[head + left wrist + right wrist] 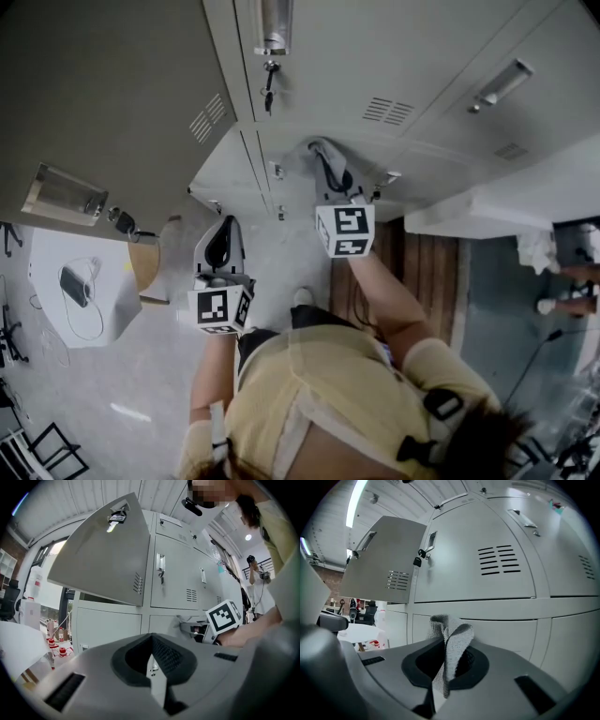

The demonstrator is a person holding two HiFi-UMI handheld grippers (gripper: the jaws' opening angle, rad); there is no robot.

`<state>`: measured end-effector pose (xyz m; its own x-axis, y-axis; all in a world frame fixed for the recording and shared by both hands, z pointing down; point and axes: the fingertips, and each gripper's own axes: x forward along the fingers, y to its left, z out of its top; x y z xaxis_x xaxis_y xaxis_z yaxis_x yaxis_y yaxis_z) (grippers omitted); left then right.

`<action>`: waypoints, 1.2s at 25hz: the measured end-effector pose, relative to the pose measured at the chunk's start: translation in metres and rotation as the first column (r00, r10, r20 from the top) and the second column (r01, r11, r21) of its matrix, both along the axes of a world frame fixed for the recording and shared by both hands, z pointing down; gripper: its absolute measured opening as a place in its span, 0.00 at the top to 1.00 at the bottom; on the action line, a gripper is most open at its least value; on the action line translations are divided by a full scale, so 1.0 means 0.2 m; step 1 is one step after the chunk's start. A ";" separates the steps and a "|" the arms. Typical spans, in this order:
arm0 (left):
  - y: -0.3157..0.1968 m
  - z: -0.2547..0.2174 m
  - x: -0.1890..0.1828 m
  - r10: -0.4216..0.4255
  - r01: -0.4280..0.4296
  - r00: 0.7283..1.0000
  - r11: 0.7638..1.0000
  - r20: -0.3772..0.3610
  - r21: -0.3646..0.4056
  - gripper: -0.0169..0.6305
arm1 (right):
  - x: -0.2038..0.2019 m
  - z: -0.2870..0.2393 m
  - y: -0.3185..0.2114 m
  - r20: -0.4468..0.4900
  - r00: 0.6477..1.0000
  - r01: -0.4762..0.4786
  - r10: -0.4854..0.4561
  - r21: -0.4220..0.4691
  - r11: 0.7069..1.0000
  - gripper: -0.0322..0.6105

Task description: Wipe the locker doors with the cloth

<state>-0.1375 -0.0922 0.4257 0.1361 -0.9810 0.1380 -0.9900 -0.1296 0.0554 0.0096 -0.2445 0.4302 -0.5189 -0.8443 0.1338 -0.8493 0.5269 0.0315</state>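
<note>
A bank of pale grey locker doors (487, 564) fills the space ahead of both grippers. The right gripper (446, 670) is clamped on a grey knitted cloth (452, 641), which sticks up past its tips, close to a lower-row door. To its left, the left gripper (157, 679) has its jaws closed together with nothing between them. Above and left of that gripper, one open locker door (105, 550) juts outward, with keys (116, 518) in its lock. Beneath both is grey floor (141, 394). A white table (54, 248) stands left of the left gripper, and wooden slats (422, 281) lie right of the right gripper.
</note>
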 end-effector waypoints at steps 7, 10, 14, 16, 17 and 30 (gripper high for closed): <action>-0.07 0.01 0.12 0.075 -0.075 0.997 0.997 0.000 0.006 0.97 | 0.24 0.02 -0.02 -0.019 0.996 -0.093 0.093 -0.001 0.996 0.94; -0.09 0.01 0.16 0.099 -0.099 0.995 0.995 -0.003 0.005 0.97 | 0.35 0.03 -0.03 -0.025 0.991 -0.135 0.135 -0.010 0.991 0.94; -0.12 0.02 0.21 0.123 -0.123 0.992 0.992 -0.005 0.001 0.97 | 0.49 0.07 -0.04 -0.054 0.981 -0.188 0.188 0.000 0.982 0.94; -0.13 0.03 0.23 0.131 -0.131 0.991 0.991 -0.008 -0.002 0.97 | 0.55 0.07 -0.05 -0.062 0.976 -0.207 0.207 -0.001 0.978 0.94; -0.14 0.04 0.24 0.136 -0.136 0.991 0.991 -0.006 -0.002 0.97 | 0.56 0.07 -0.04 -0.058 0.975 -0.213 0.212 -0.006 0.977 0.94; -0.20 0.07 0.34 0.173 -0.173 0.985 0.985 -0.027 -0.008 0.97 | 0.75 0.09 0.05 -0.067 0.967 -0.248 0.245 -0.029 0.968 0.94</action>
